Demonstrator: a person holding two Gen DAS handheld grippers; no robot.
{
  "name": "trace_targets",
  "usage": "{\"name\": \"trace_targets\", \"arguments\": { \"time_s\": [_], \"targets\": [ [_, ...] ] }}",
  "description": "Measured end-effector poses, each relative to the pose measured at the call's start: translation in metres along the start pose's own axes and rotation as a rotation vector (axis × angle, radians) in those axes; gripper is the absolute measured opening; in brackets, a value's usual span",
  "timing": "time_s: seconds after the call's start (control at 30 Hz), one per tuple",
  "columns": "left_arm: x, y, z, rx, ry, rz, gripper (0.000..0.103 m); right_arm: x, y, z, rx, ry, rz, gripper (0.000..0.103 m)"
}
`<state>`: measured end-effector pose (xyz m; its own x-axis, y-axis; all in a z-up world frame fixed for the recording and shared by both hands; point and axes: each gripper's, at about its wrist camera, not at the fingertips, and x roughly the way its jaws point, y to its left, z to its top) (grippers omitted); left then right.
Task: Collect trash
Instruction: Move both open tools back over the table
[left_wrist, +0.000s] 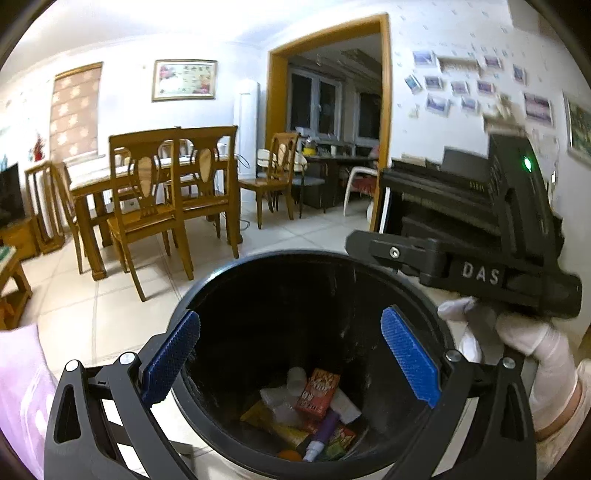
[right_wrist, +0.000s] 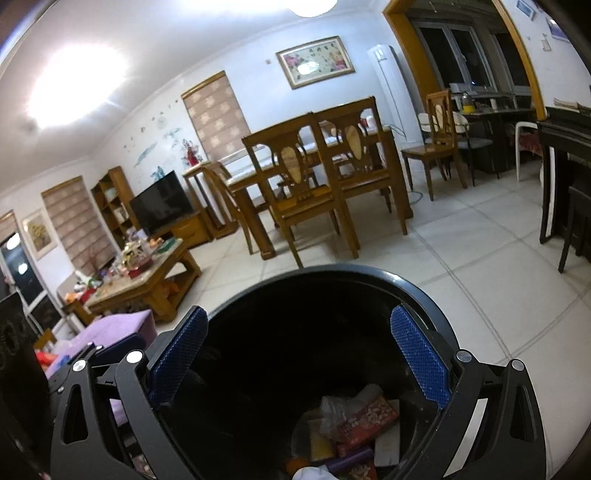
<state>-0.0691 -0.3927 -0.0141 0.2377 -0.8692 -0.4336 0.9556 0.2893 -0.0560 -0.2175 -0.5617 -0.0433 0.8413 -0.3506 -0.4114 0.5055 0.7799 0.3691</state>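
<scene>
A black round trash bin (left_wrist: 295, 255) stands right under both grippers. At its bottom lie a red box (left_wrist: 317, 393), a white cup (left_wrist: 296, 378), a purple tube (left_wrist: 325, 428) and yellow packets. My left gripper (left_wrist: 291, 358) hangs over the bin mouth, open, with nothing between its blue pads (left_wrist: 173, 358). The right gripper's black body (left_wrist: 476, 273) shows at the bin's right rim, held by a white-gloved hand (left_wrist: 539, 343). In the right wrist view the right gripper (right_wrist: 299, 358) is open and empty above the bin (right_wrist: 351, 271), over a red box (right_wrist: 365, 421) and a crumpled plastic bag (right_wrist: 343, 406).
A wooden dining table with chairs (right_wrist: 314, 177) stands behind the bin on the tiled floor (right_wrist: 480, 277). A cluttered coffee table (right_wrist: 144, 269) and a purple stool (right_wrist: 122, 328) sit to the left. A dark piano (left_wrist: 443, 192) is at the right wall.
</scene>
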Motion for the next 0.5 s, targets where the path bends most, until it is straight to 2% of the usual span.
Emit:
{"name": "trace_targets", "arguments": {
  "time_s": [0.17, 0.27, 0.43, 0.5],
  "targets": [
    [-0.028, 0.024, 0.009, -0.147, -0.046, 0.004, 0.098, -0.012, 0.018, 0.017, 0.0, -0.012, 0.027, 0.098],
    [-0.053, 0.037, 0.012, -0.175, -0.074, 0.038, 0.098, -0.021, 0.038, 0.023, -0.026, -0.026, 0.057, 0.098],
    [-0.108, 0.07, 0.008, -0.23, -0.119, 0.118, 0.098, -0.024, 0.081, 0.025, -0.078, -0.015, 0.111, 0.098],
    [-0.132, 0.09, 0.003, -0.252, -0.13, 0.174, 0.098, -0.022, 0.102, 0.025, -0.094, -0.003, 0.141, 0.098]
  ]
}}
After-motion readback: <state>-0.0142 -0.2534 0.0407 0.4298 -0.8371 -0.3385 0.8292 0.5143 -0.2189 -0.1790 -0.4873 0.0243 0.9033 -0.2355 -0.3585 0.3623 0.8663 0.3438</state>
